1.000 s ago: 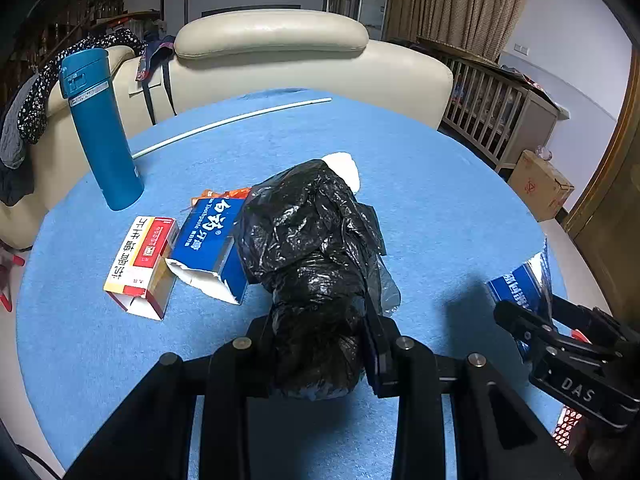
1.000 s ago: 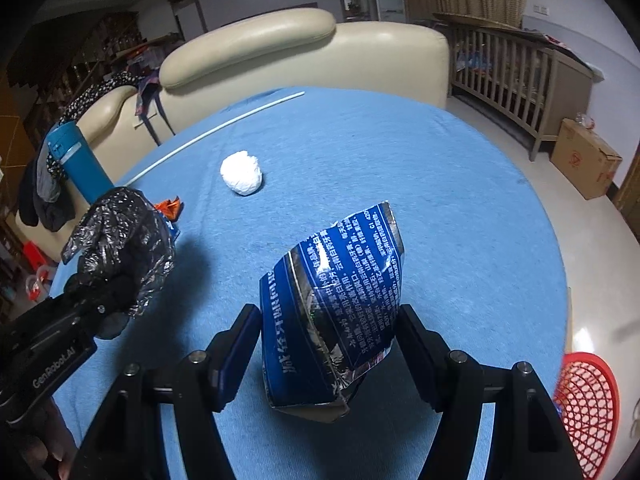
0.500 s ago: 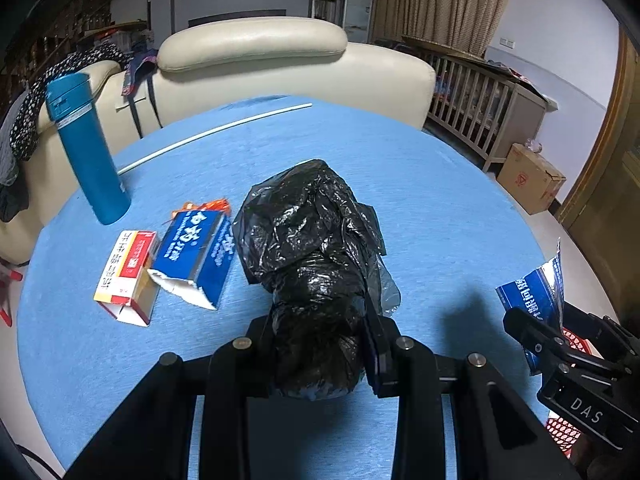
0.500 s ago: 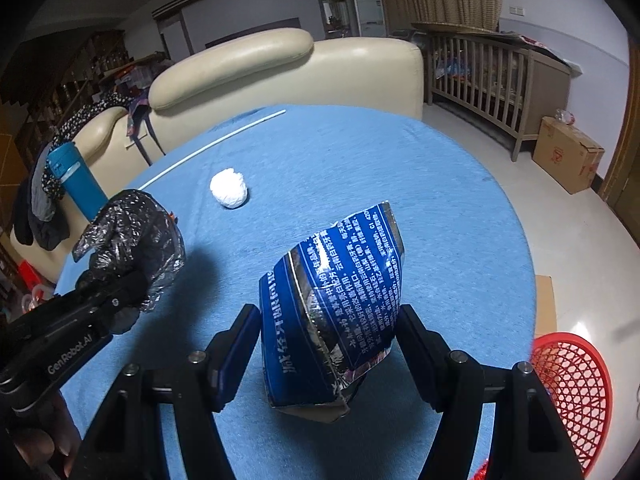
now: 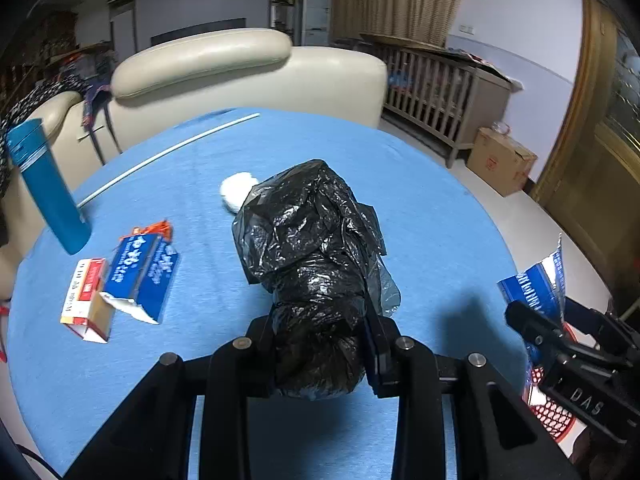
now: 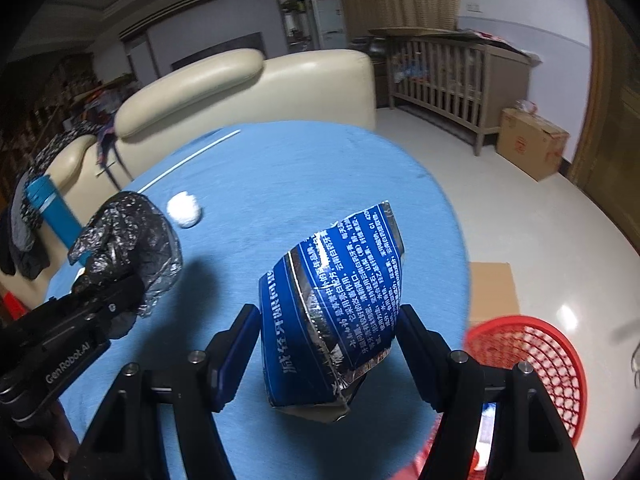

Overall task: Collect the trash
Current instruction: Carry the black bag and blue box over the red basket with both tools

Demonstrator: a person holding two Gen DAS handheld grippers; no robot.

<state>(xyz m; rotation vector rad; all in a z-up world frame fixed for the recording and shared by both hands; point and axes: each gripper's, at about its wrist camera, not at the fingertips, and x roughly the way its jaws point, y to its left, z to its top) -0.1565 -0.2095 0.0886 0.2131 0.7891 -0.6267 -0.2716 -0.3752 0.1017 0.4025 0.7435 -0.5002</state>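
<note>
My left gripper point(image 5: 320, 344) is shut on a crumpled black plastic bag point(image 5: 312, 248), held above the round blue table point(image 5: 420, 208). My right gripper point(image 6: 326, 344) is shut on a torn blue foil box point(image 6: 332, 292) with white writing, carried above the table's right edge. The right wrist view shows the black bag point(image 6: 128, 240) in the left gripper point(image 6: 100, 312) at the left. From the left wrist view the blue box point(image 5: 536, 284) and the right gripper point(image 5: 560, 344) appear at the right. A red mesh basket point(image 6: 532, 360) stands on the floor below the right gripper.
On the table lie a white paper ball point(image 5: 236, 190), a blue carton point(image 5: 140, 272), a red and white box point(image 5: 86, 300), a teal flask point(image 5: 44, 184) and a thin white rod point(image 5: 168, 156). A cream sofa point(image 5: 240, 68) stands behind; a cardboard box point(image 6: 532, 142) sits on the floor.
Both grippers moved to the right with their loads. The table items slid left in view, and the red basket has come into sight under the right gripper.
</note>
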